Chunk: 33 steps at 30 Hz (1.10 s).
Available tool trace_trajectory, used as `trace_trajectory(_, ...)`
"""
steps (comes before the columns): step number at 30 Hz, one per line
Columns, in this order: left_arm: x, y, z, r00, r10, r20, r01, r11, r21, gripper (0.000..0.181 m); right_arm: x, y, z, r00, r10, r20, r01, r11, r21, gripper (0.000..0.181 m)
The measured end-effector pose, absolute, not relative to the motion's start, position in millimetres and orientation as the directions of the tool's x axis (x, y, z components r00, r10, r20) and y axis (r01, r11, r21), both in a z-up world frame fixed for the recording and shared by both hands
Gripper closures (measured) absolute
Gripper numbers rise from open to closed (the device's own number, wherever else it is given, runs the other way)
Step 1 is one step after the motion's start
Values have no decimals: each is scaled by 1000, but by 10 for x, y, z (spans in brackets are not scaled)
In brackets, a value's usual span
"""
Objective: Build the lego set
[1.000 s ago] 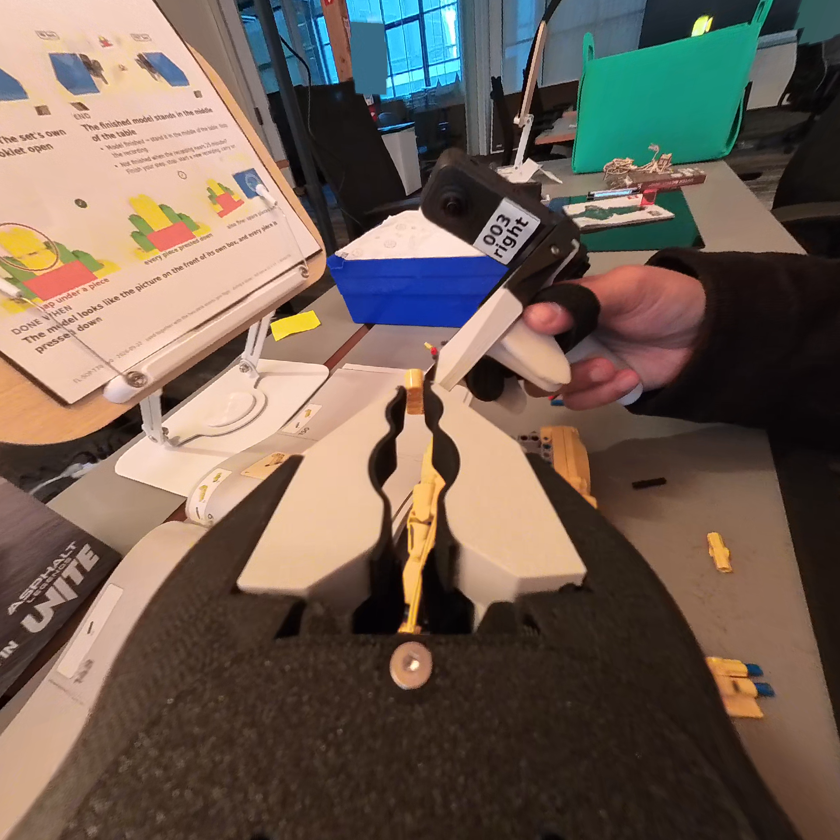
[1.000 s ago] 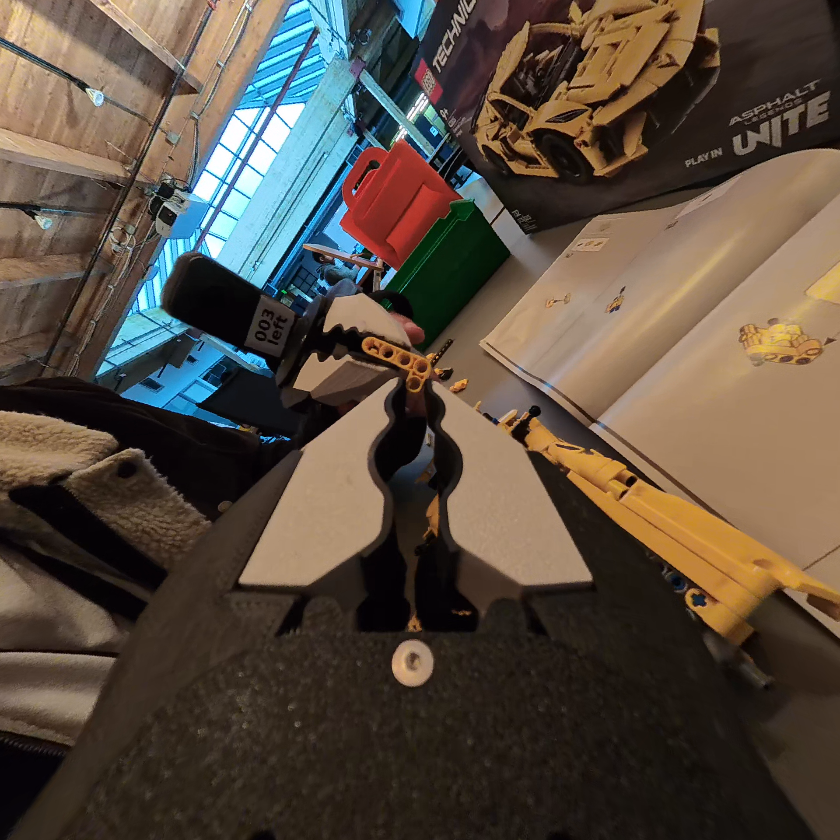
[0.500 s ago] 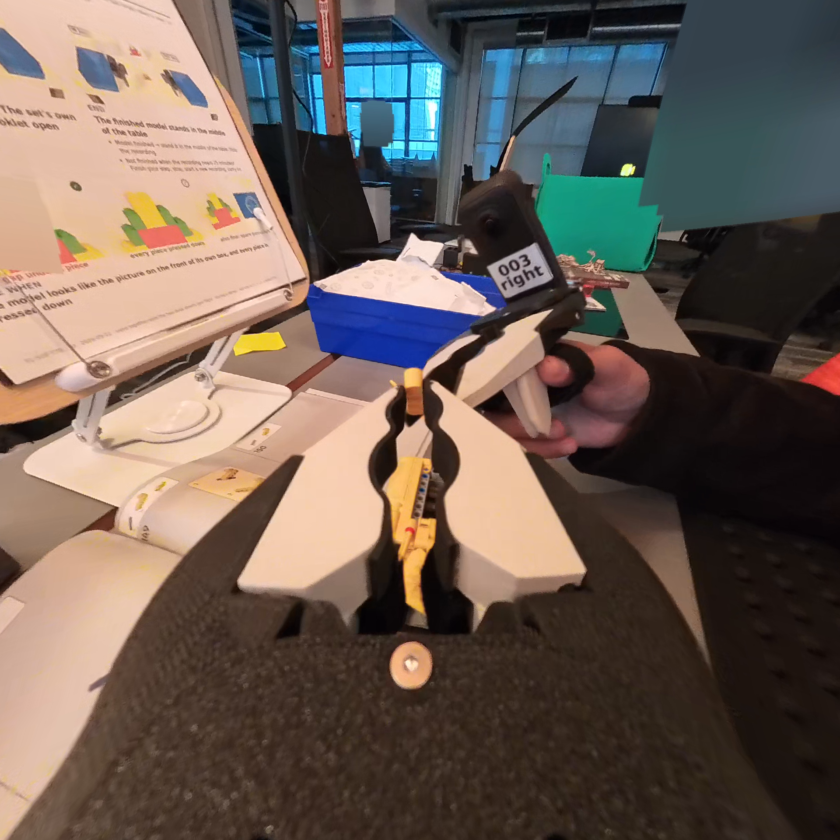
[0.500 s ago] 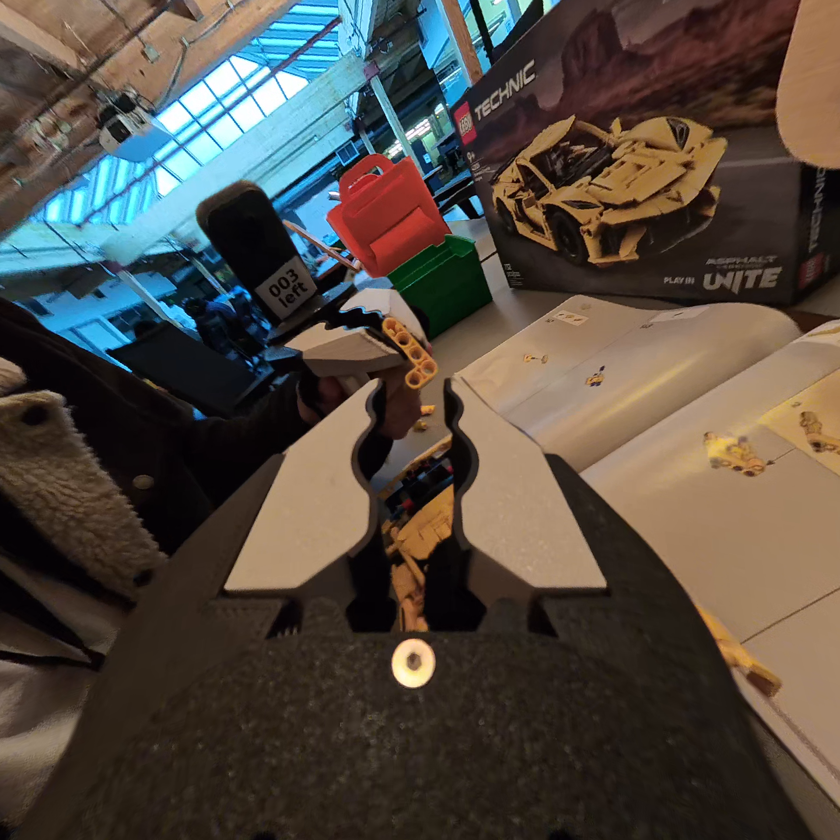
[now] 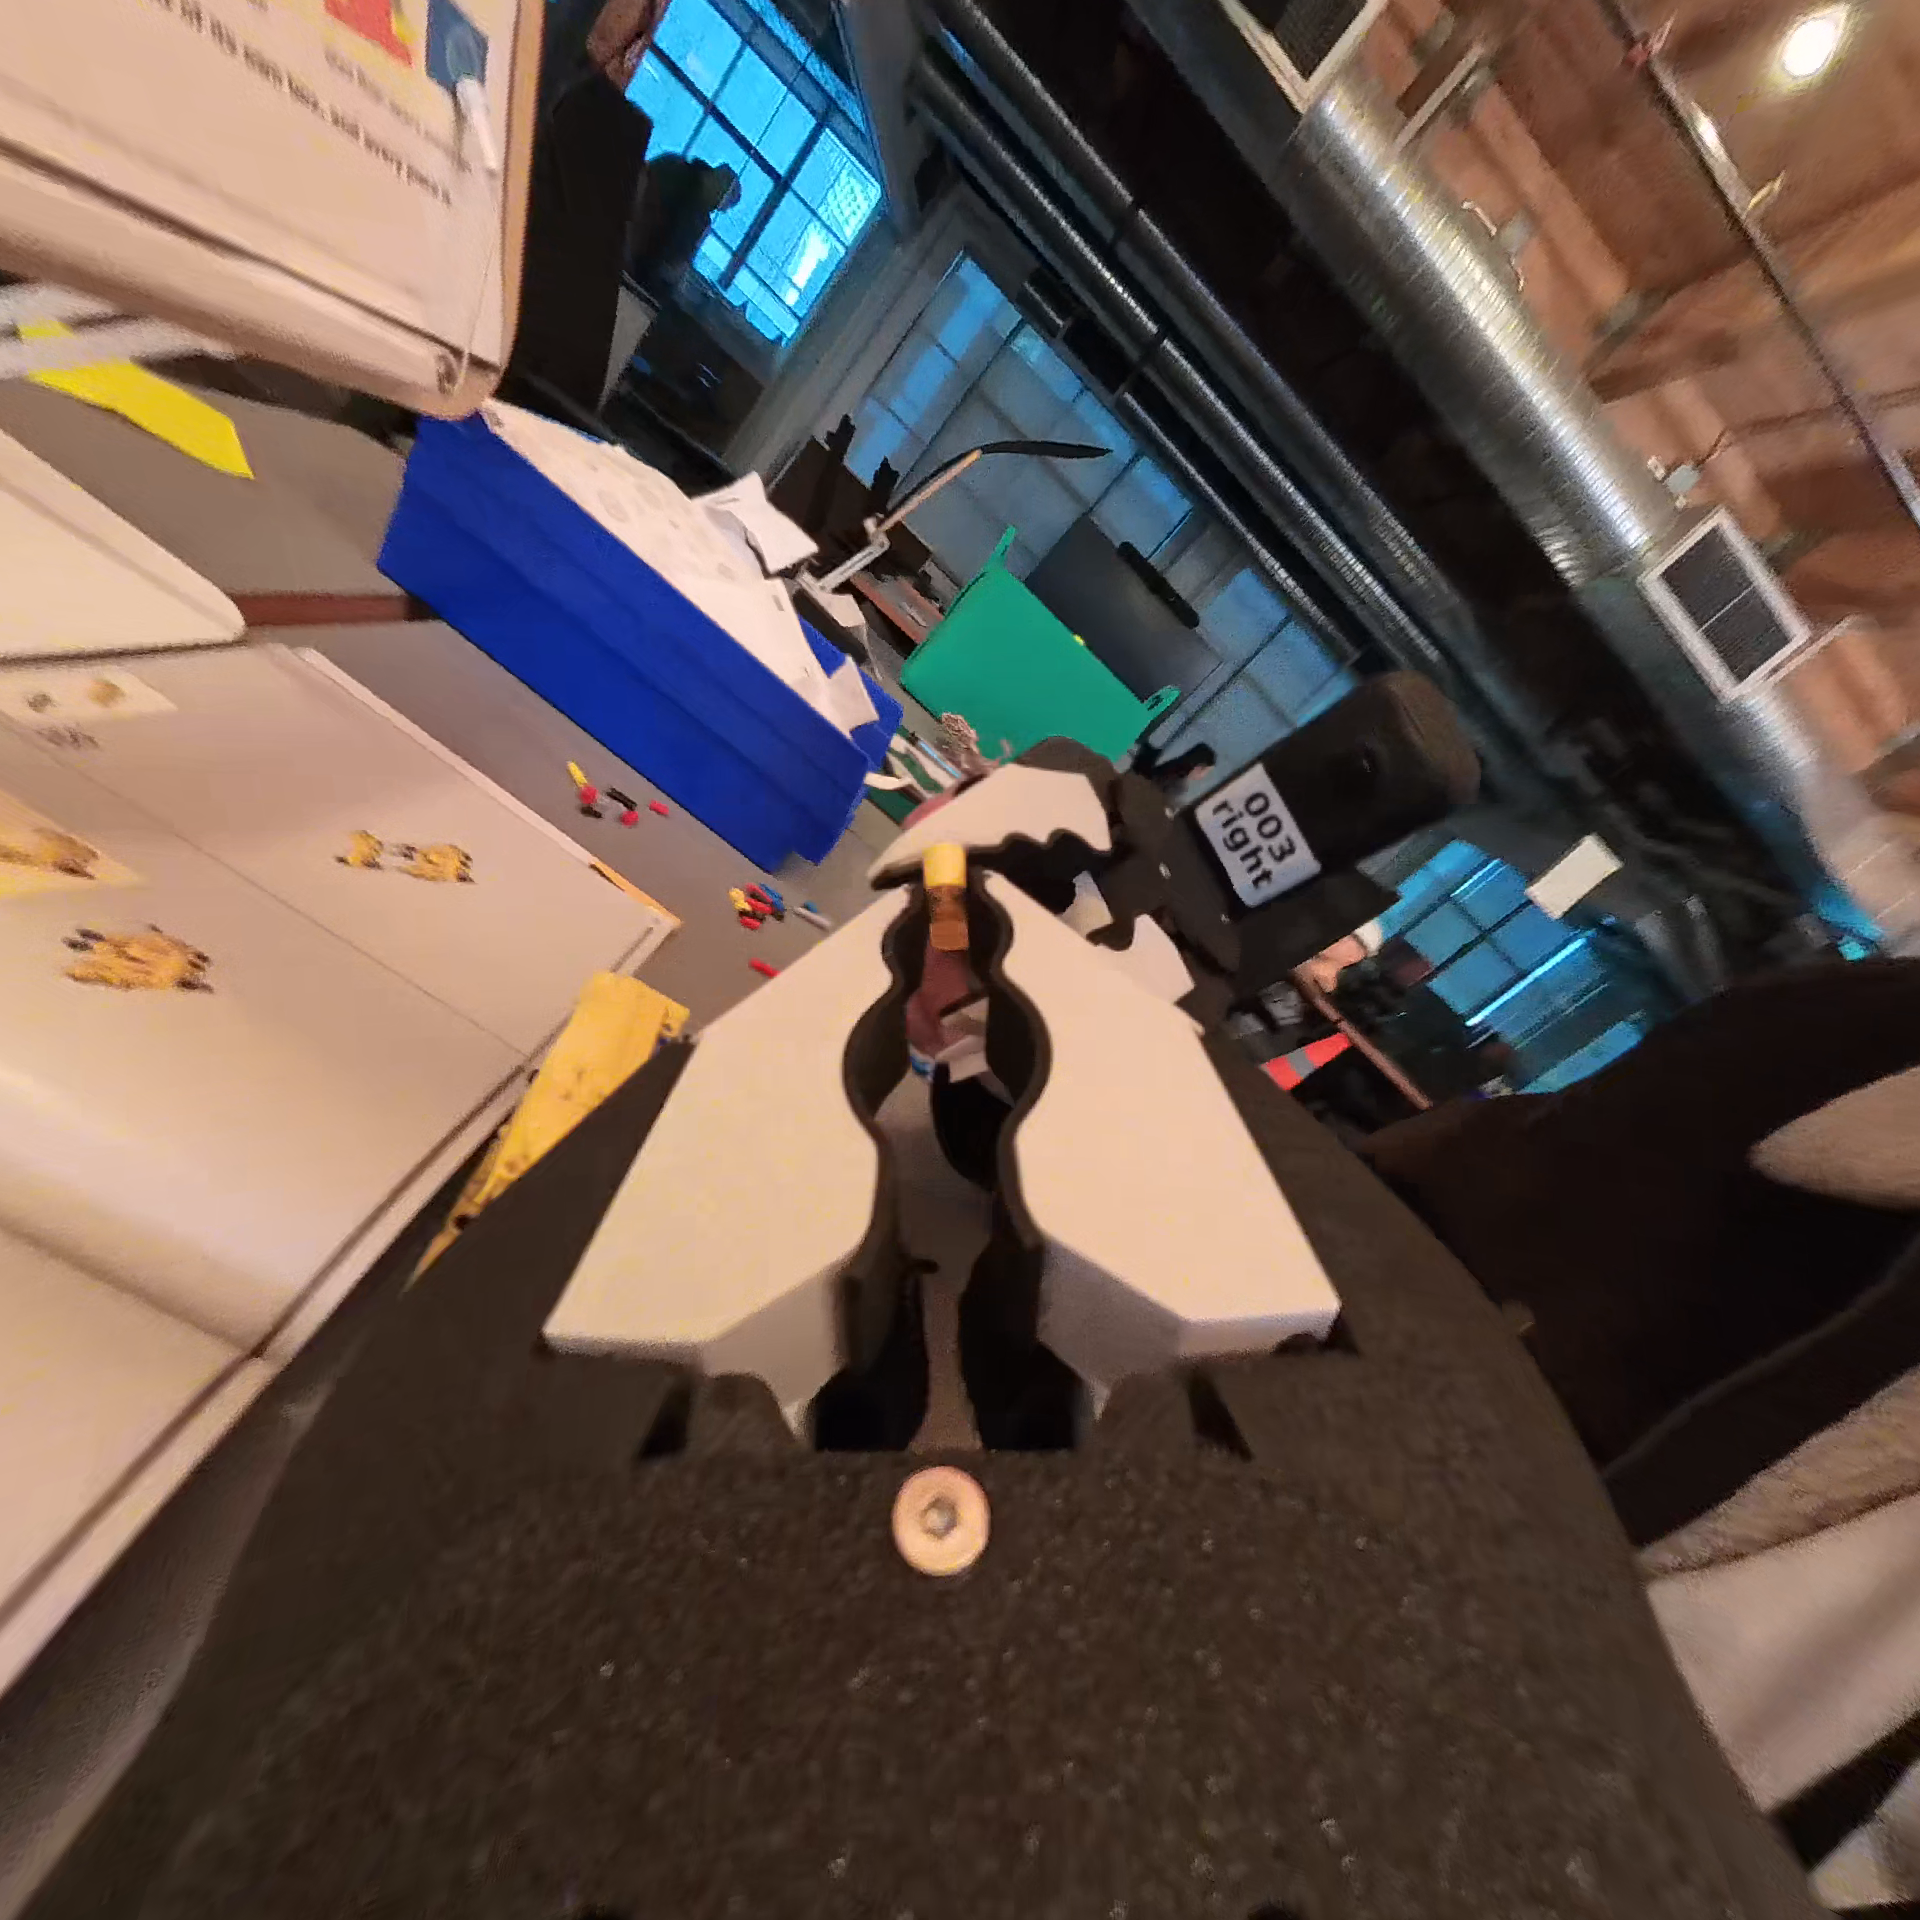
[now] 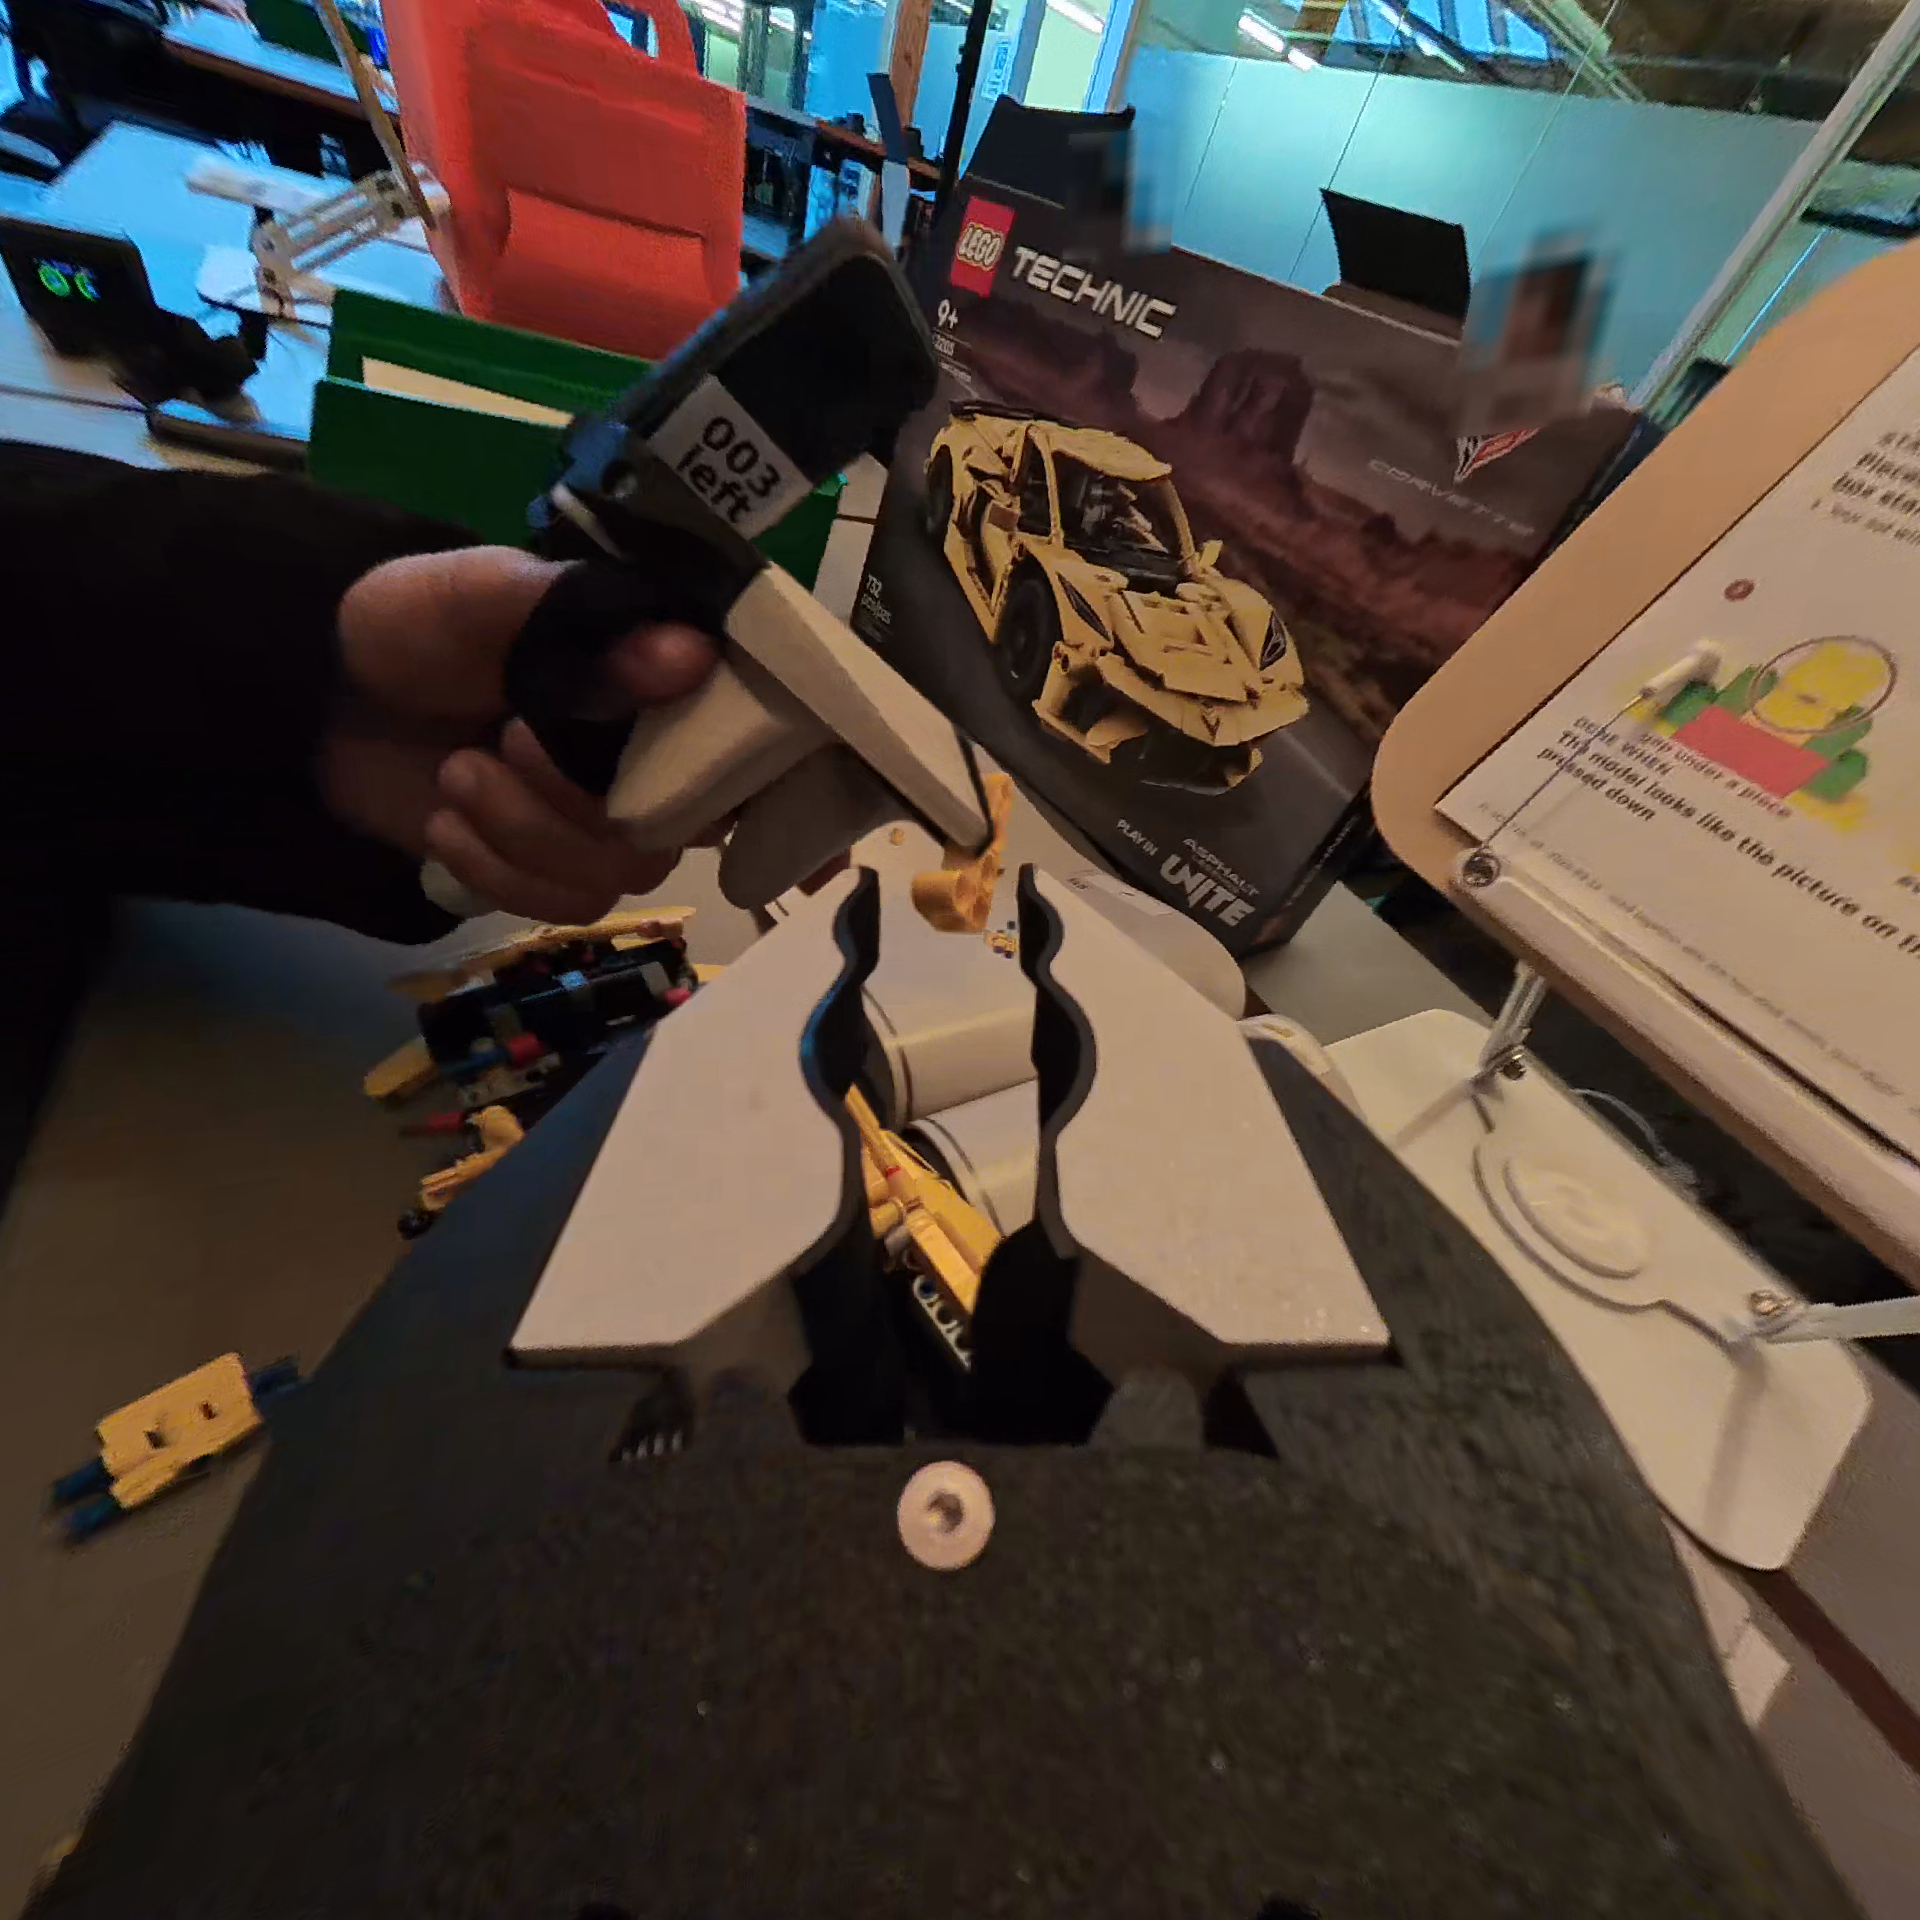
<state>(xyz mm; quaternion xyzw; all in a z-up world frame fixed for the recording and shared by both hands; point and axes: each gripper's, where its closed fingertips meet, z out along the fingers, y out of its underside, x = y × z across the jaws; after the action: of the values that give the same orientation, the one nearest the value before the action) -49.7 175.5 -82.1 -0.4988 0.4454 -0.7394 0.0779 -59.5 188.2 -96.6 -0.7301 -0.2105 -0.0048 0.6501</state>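
My left gripper is shut on a small yellow beam, which sticks out past its tips. In the right wrist view the left gripper comes in from the left in a person's hand and holds the beam just above the gap of my right gripper. The right gripper is open and empty, jaws apart on either side of the beam's lower end. In the left wrist view a right gripper finger sits just beyond the beam. A partly built black and yellow model lies on the table behind.
The set's box stands at the back. A sheet on a stand is at the right. The open booklet, a blue bin and loose small pieces are on the table. A yellow piece with blue pins lies at the front left. My two grippers' fingertips are within a few centimetres of each other.
Both grippers have swung and tilted. The right gripper's jaws have opened wider. The beam in the left gripper has come down to the right gripper's tips.
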Motion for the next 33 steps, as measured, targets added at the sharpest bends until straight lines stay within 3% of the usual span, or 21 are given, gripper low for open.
trace_trajectory(2, -503, 1738, -821, -498, -485, 718, -365, -634, -682, 175, -572, 1878, -961, 901, 265, 343, 370, -57, -927, 167)
trace_trajectory(7, -509, 1728, -817, -516, -382, 767, -416, -671, -614, 174, -548, 1859, -913, 853, 179, 489, 500, -18, -866, 175)
trace_trajectory(15, -498, 1758, -853, -515, -420, 747, -413, -642, -646, 166, -540, 1835, -928, 908, 236, 346, 368, -53, -928, 175)
trace_trajectory(19, -511, 1754, -862, -513, -404, 757, -428, -644, -634, 173, -543, 1824, -976, 925, 270, 269, 304, -96, -948, 175)
trace_trajectory(26, -538, 1734, -854, -488, -138, 862, -530, -738, -418, 174, -591, 1815, -932, 918, 274, 287, 314, -60, -948, 172)
trace_trajectory(33, -537, 1694, -862, -468, -51, 882, -567, -748, -344, 174, -603, 1834, -913, 913, 246, 325, 344, -37, -938, 174)
